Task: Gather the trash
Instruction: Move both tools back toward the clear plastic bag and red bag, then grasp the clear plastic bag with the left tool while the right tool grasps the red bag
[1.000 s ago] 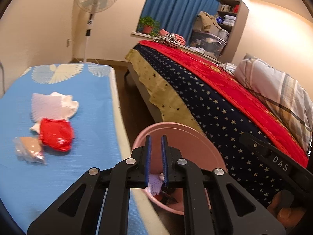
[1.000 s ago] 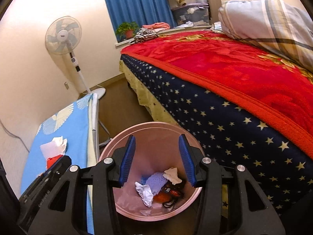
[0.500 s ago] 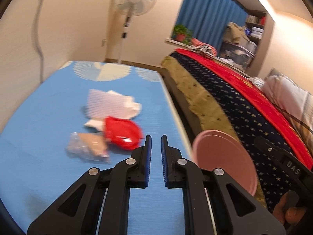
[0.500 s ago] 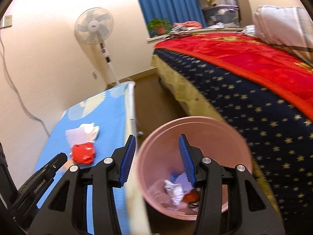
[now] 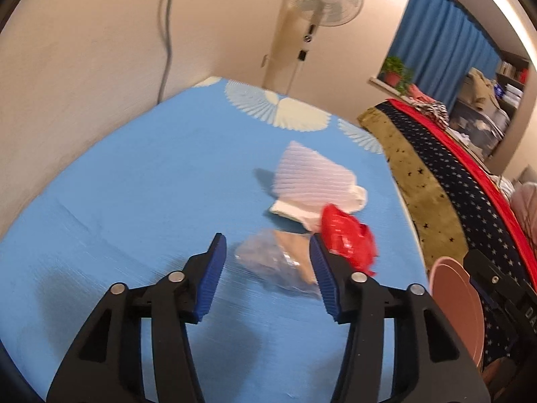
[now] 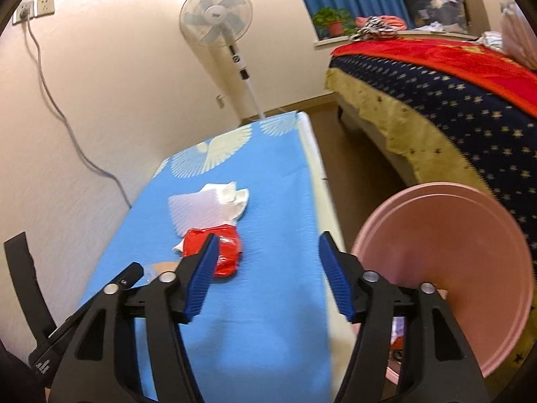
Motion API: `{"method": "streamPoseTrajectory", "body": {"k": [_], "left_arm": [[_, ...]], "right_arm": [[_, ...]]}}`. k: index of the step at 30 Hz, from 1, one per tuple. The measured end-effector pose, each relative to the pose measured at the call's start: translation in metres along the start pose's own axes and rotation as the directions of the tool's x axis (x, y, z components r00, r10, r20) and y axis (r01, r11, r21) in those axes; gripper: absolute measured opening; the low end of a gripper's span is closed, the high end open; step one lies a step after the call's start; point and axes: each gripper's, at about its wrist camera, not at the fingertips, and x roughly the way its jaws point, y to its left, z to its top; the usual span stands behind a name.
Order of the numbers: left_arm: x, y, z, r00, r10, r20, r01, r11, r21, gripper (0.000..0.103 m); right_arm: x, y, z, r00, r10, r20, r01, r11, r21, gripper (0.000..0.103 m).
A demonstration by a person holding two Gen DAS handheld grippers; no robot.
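On the blue table [image 5: 134,181] lie a clear plastic bag with tan contents [image 5: 282,262], a crumpled red wrapper [image 5: 349,238] and white ribbed paper with tissue [image 5: 312,181]. My left gripper [image 5: 266,268] is open above the table, its jaws either side of the clear bag, not touching it. My right gripper [image 6: 266,265] is open and empty over the table's right part; the red wrapper [image 6: 223,252] lies by its left finger, the white paper [image 6: 204,208] beyond. The pink trash bin [image 6: 446,272] stands right of the table.
A bed with a starred navy and red cover [image 6: 453,100] runs along the right. A standing fan [image 6: 218,20] and a wall with a hanging cable [image 6: 50,100] lie behind the table. The bin's rim also shows in the left wrist view [image 5: 459,302].
Both grippers swung left from the bin toward the table. My left gripper opened from shut and came close over the clear bag. The right gripper stayed open.
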Motion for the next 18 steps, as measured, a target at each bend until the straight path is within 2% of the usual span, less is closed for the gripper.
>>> {"method": "streamPoseTrajectory", "body": {"k": [4, 7, 8, 9, 12, 13, 16, 18], "left_arm": [[0.017, 0.014, 0.001, 0.999, -0.016, -0.043, 0.012, 0.997, -0.080, 0.053], [0.026, 0.015, -0.001, 0.996, -0.049, -0.070, 0.042, 0.994, -0.098, 0.051], [0.028, 0.013, -0.001, 0.995, -0.065, -0.071, 0.058, 0.994, -0.093, 0.048], [0.030, 0.012, -0.002, 0.994, -0.078, -0.076, 0.071, 0.994, -0.087, 0.039], [0.031, 0.008, 0.000, 0.994, -0.077, -0.074, 0.073, 0.996, -0.051, 0.026], [0.030, 0.008, 0.001, 0.995, -0.068, -0.068, 0.065, 0.997, -0.043, 0.009], [0.022, 0.014, 0.007, 1.000, 0.001, -0.030, -0.002, 0.999, -0.036, 0.008], [0.020, 0.021, 0.009, 0.999, 0.024, -0.022, -0.025, 0.999, -0.047, 0.008]], "right_arm": [[0.019, 0.005, 0.001, 0.999, 0.028, -0.029, -0.028, 1.000, -0.002, 0.075], [0.035, 0.007, 0.000, 0.998, 0.042, -0.054, -0.041, 0.999, 0.009, 0.078], [0.041, 0.007, -0.001, 0.997, 0.047, -0.064, -0.046, 0.999, 0.013, 0.079], [0.045, 0.008, -0.002, 0.996, 0.050, -0.070, -0.049, 0.999, 0.015, 0.080], [0.061, 0.013, -0.004, 0.993, 0.066, -0.102, -0.065, 0.998, 0.017, 0.083], [0.066, 0.017, -0.004, 0.991, 0.071, -0.109, -0.070, 0.997, 0.014, 0.084], [0.078, 0.027, -0.006, 0.988, 0.077, -0.136, -0.078, 0.997, -0.004, 0.087], [0.086, 0.035, -0.007, 0.984, 0.080, -0.157, -0.084, 0.996, -0.016, 0.088]]}}
